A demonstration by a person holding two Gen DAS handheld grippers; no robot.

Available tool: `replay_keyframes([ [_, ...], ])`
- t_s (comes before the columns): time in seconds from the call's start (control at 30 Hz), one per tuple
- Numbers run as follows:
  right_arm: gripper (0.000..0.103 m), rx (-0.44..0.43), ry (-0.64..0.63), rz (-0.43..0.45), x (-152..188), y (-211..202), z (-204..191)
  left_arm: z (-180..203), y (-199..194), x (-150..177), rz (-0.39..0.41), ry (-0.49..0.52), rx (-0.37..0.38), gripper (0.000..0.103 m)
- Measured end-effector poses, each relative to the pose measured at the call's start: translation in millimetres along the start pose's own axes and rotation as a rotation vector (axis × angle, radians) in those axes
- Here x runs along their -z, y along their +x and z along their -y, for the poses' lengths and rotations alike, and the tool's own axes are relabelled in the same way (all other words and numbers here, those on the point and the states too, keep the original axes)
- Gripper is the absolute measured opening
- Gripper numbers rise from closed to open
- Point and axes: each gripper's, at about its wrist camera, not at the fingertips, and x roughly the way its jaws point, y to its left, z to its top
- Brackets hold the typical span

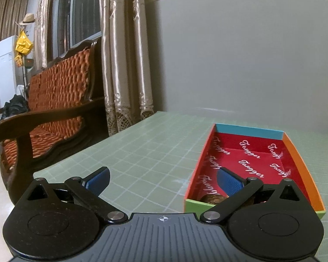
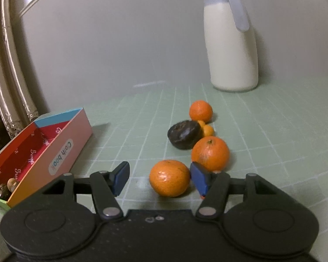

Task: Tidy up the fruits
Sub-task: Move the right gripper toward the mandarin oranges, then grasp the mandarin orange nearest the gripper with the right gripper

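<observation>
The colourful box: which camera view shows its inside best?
The left wrist view. It looks down into the box, so the red printed floor and a brown fruit at the near end show. The right wrist view shows the box obliquely at the left edge, mostly its outer wall and a strip of floor.

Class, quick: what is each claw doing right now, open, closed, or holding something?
Left claw: open, holding nothing, over the box's near end.
Right claw: open, straddling the nearest orange, not yet gripping it.

Home living room: wooden cushioned sofa (image 1: pixel 54 113), satin curtains (image 1: pixel 124 54), window (image 1: pixel 81 11), hat rack (image 1: pixel 26 32).
</observation>
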Motion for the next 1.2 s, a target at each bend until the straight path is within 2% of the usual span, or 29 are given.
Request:
replay_keyframes([
  [0.27, 0.039, 0.032, -0.031, -0.014, -1.0, 6.1, -6.3, -6.5, 1.4, 2.5, -0.008, 0.005, -0.014, 0.103],
  [1.03, 0.037, 0.002, -0.074, -0.016, -1.9, 6.1, -10.9, -14.2, 2.3, 3.7, -0.006, -0.001, -0.028, 0.103],
  [1.2, 0.037, -0.029, -0.062, -0.017, -0.9, 3.2, -9.9, -16.7, 3.1, 2.9, -0.010, -0.015, -0.031, 0.103],
])
